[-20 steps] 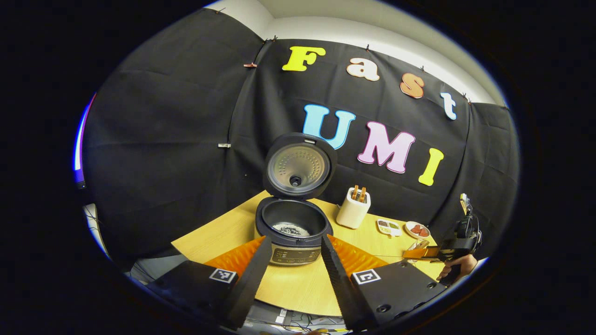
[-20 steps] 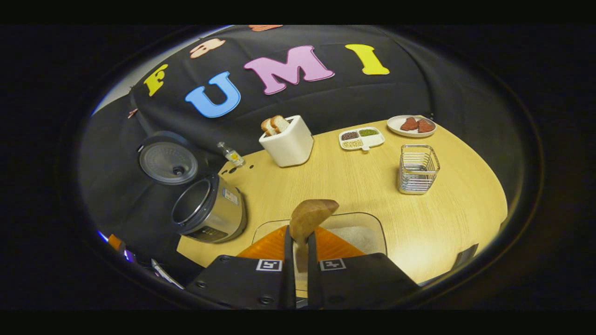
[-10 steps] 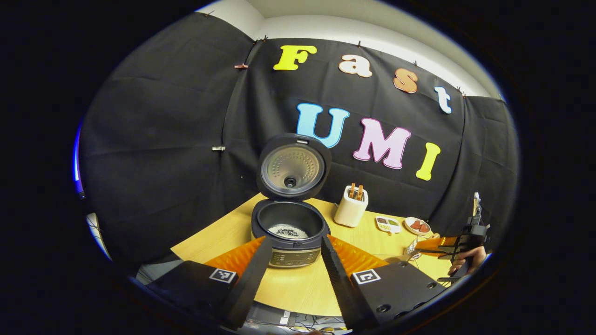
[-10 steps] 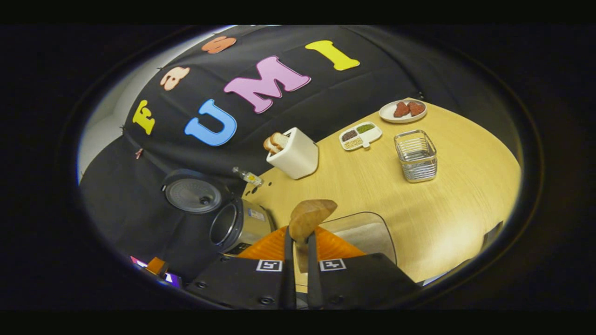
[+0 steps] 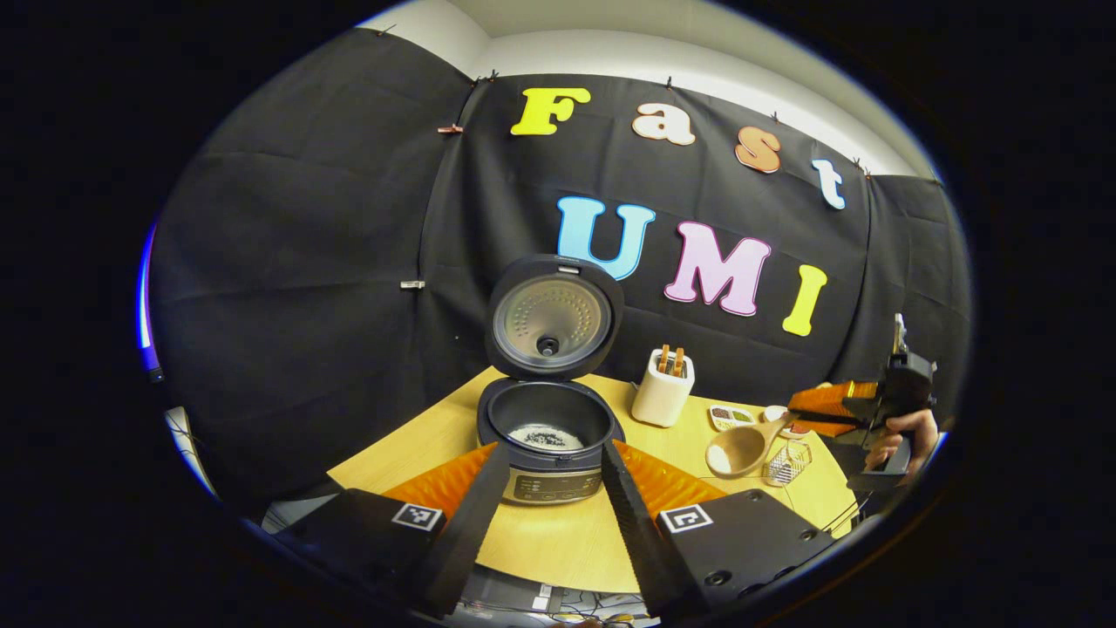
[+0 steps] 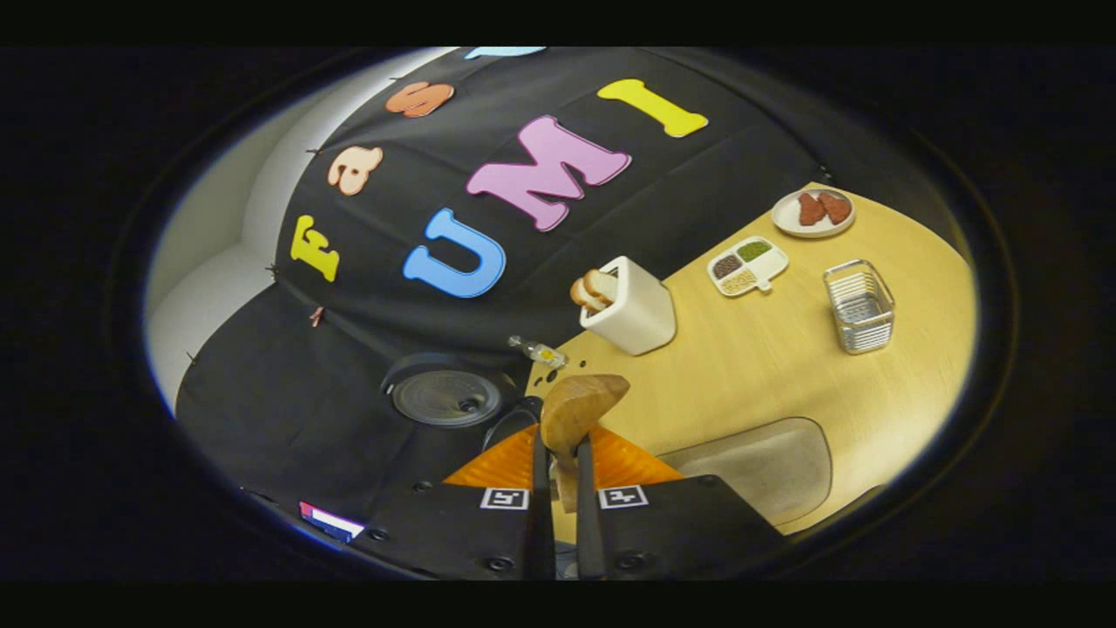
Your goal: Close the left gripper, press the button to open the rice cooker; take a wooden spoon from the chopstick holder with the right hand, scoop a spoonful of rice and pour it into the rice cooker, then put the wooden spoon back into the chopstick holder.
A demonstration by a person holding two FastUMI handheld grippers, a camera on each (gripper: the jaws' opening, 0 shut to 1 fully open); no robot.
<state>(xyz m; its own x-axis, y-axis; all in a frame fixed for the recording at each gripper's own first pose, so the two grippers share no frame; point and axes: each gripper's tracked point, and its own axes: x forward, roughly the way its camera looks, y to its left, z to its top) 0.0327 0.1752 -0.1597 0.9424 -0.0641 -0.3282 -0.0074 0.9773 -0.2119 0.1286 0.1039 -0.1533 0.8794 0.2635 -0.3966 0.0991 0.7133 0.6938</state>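
The right gripper [image 6: 558, 458], pinching the spoon [image 5: 737, 449], is lifting clear of the rice tray [image 6: 758, 462] and swinging toward the open cooker [image 5: 547, 419]. Rice is sitting in the bowl, so pouring looks next. The left gripper [image 5: 545, 471] is hanging spread before the cooker.

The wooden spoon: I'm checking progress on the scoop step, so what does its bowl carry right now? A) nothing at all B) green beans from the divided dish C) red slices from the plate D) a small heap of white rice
D: in the left gripper view the wooden spoon is held up by the right gripper with a pale mound of rice in its bowl, above the table and short of the open rice cooker.
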